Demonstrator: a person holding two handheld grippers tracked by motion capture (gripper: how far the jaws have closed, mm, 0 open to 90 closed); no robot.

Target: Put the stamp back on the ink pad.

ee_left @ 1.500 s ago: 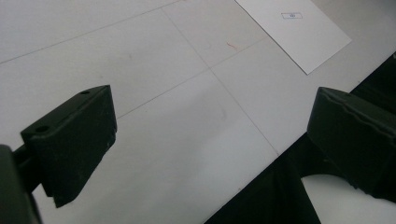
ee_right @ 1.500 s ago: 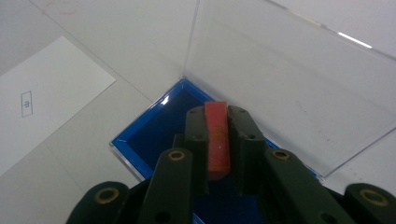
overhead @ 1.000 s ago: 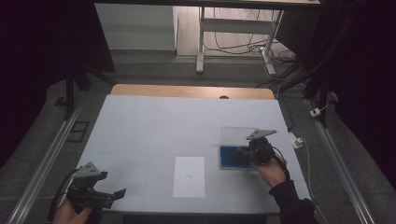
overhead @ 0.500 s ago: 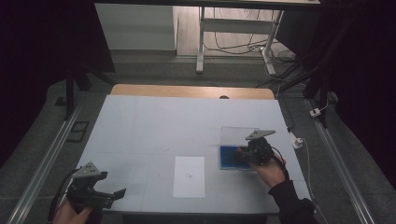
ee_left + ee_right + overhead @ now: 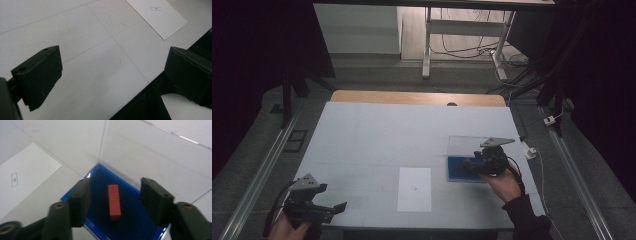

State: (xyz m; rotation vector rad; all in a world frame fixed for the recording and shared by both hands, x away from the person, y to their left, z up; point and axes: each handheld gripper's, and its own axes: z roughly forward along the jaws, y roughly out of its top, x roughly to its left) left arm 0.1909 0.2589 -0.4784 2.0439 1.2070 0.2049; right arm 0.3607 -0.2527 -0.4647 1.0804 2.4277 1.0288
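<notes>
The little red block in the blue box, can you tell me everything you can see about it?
The red block is a small, long bar with flat sides and square ends, with a faint gold mark on its top face. It looks hard and painted. It lies flat on the dark blue lining of the blue box, near the middle, whose clear lid stands open behind it. The right hand-held gripper hangs over it with its jaws apart, having just been opening, and not touching it.

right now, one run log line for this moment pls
right gripper: open, jaws just opened over red block | red block: lying in blue case, clear lid up | left gripper: open, idle | paper sheet: untouched
</notes>
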